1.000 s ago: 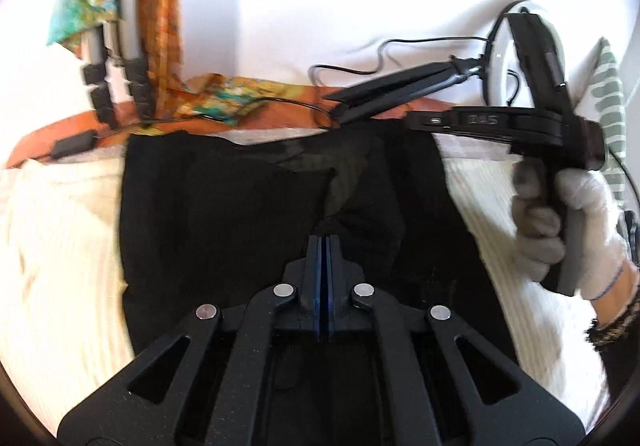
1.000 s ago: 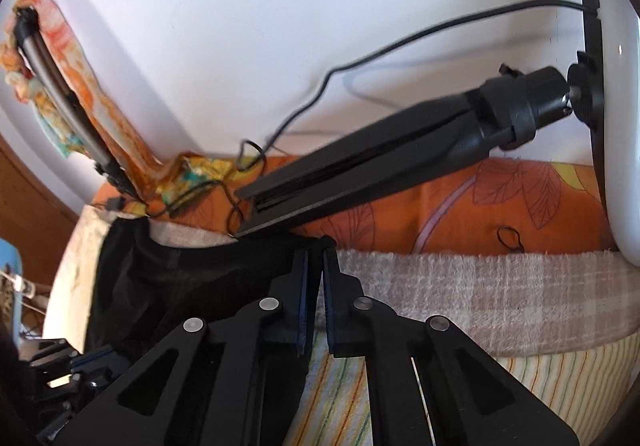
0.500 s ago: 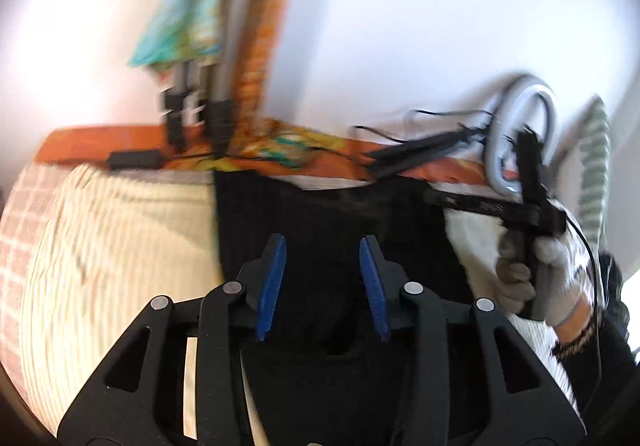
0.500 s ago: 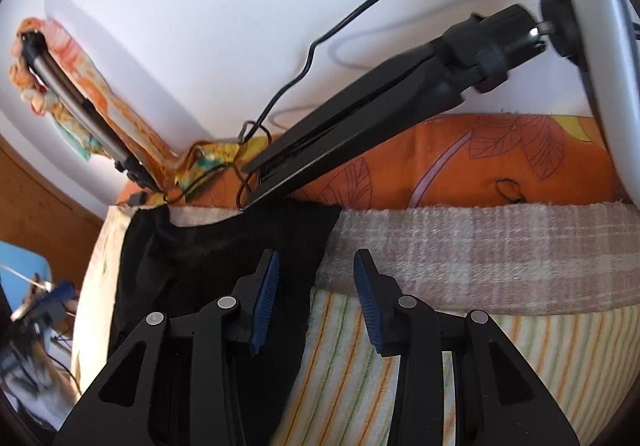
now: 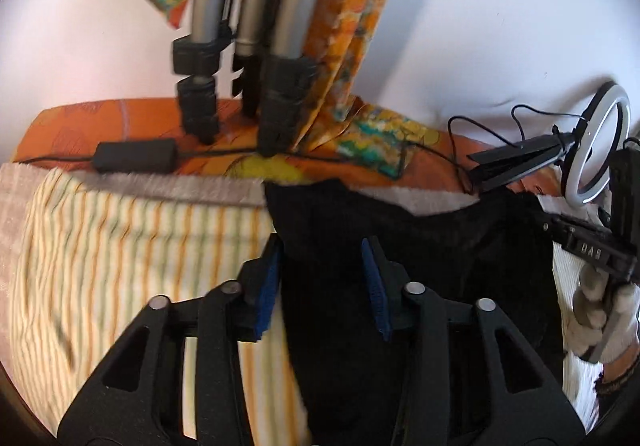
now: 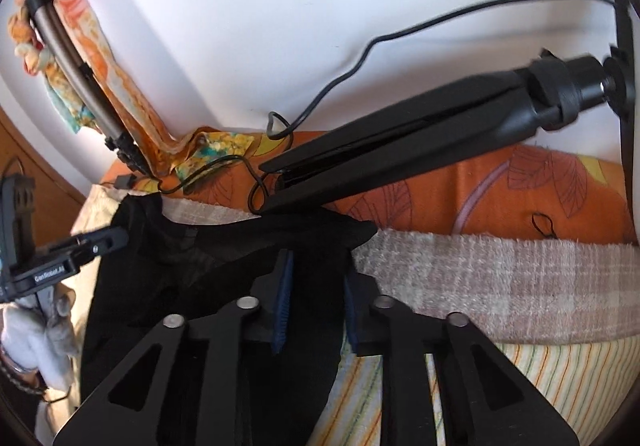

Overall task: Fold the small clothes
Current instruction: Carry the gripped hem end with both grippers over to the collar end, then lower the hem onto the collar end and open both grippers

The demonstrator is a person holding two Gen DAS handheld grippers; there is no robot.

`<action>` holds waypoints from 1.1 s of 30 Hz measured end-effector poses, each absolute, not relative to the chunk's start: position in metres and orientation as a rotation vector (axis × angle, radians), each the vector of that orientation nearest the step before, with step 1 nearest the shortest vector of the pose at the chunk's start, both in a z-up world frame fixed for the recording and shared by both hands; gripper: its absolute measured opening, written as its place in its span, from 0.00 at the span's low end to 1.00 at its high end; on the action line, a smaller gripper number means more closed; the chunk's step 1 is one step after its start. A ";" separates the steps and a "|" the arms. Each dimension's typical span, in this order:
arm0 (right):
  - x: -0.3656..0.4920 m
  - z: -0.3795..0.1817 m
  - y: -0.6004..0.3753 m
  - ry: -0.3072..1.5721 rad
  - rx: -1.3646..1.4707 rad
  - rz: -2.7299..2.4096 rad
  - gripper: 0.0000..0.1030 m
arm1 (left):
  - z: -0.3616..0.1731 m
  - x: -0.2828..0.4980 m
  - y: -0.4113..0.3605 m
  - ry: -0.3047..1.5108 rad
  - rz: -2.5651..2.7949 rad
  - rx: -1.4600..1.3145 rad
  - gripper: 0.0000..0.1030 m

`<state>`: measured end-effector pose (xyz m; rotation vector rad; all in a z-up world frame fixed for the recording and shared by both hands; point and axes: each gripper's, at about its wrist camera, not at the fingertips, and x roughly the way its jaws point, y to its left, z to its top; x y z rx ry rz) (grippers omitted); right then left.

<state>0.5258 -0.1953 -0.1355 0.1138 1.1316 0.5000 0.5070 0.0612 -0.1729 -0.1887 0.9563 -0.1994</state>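
Observation:
A black garment [image 5: 440, 246] lies spread flat on the striped bedding, its top edge against the orange cloth. My left gripper [image 5: 320, 246] hangs over the garment's upper left corner. Its blue pads [image 5: 268, 286] stand apart and are closing, with the cloth edge between them and not pinched. My right gripper [image 6: 318, 258] is at the garment's [image 6: 192, 258] upper right corner. Its jaws are also closing, still apart, around a strip of black cloth. A gloved hand [image 5: 600, 326] carries the right gripper at the right edge of the left wrist view.
Grey tripod legs [image 5: 240, 86] and a black power adapter [image 5: 136, 156] stand on the orange cloth [image 6: 520, 198] by the white wall. A folded black mini tripod [image 6: 400, 142] with a ring light [image 5: 600, 142] and its cable overhangs the garment's top edge. A beige plaid towel [image 6: 480, 278] lies to the right.
Both grippers went from shut on the black garment to open. The left one moved left to the garment's left corner. The right one shifted slightly, and its jaws have narrowed since half a second ago.

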 end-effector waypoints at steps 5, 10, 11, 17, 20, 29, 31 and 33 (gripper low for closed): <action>0.519 -0.124 -0.191 1.079 0.082 0.505 0.03 | -0.165 0.504 0.056 0.900 -0.200 -0.157 0.02; 0.513 -0.103 -0.201 1.030 0.140 0.523 0.03 | -0.142 0.485 0.060 0.837 -0.233 -0.165 0.02; 0.511 -0.098 -0.203 1.018 0.143 0.530 0.03 | -0.137 0.481 0.061 0.828 -0.241 -0.166 0.02; 0.487 -0.065 -0.209 0.974 0.162 0.569 0.03 | -0.109 0.451 0.056 0.782 -0.282 -0.151 0.02; 0.468 -0.048 -0.212 0.953 0.160 0.595 0.03 | -0.098 0.429 0.056 0.766 -0.300 -0.149 0.02; 0.376 -0.002 -0.226 0.926 0.121 0.652 0.03 | -0.082 0.342 0.055 0.751 -0.333 -0.106 0.02; 0.346 0.005 -0.227 0.922 0.082 0.656 0.03 | -0.086 0.323 0.054 0.753 -0.330 -0.089 0.02; 0.319 0.005 -0.228 0.932 0.054 0.666 0.03 | -0.089 0.302 0.054 0.777 -0.336 -0.088 0.02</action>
